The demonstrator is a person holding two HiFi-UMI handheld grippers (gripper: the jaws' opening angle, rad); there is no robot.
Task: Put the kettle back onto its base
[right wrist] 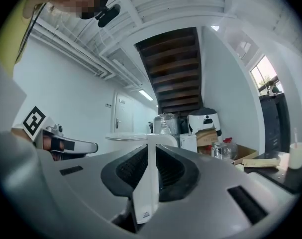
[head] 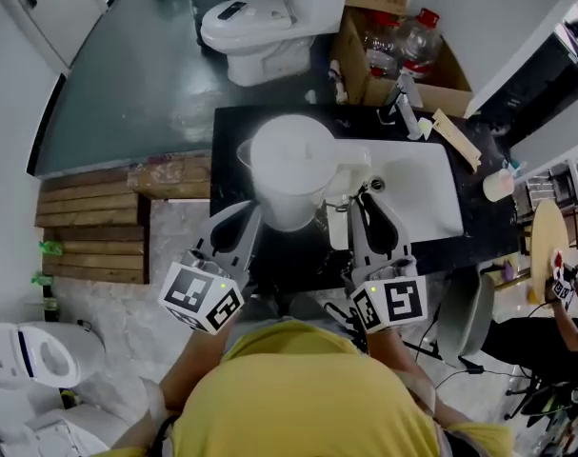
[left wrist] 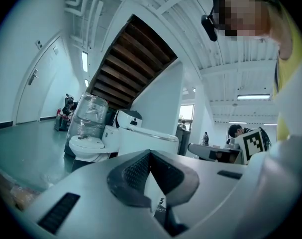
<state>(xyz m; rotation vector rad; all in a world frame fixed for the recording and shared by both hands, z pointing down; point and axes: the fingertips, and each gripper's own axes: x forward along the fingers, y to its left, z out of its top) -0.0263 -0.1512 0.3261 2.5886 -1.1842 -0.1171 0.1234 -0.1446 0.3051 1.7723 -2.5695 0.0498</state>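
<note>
In the head view a white electric kettle [head: 289, 165] hangs above the black counter [head: 233, 127], beside the white sink [head: 417, 193]. My right gripper [head: 367, 194] is shut on the kettle's white handle [head: 349, 173]; in the right gripper view that handle [right wrist: 149, 180] stands as a thin white strip pinched between the dark pads, with the kettle's lid rim [right wrist: 128, 138] beyond. My left gripper [head: 250, 215] reaches the kettle's lower left side, and a white edge of the kettle [left wrist: 153, 187] sits between its pads. The kettle's base is hidden from view.
A white toilet [head: 265, 17] and a cardboard box of plastic bottles [head: 403, 50] stand behind the counter. A faucet [head: 403, 103] and a cup [head: 498, 185] sit by the sink. A wooden pallet [head: 89, 227] lies left; a seated person [head: 560, 288] is at the right.
</note>
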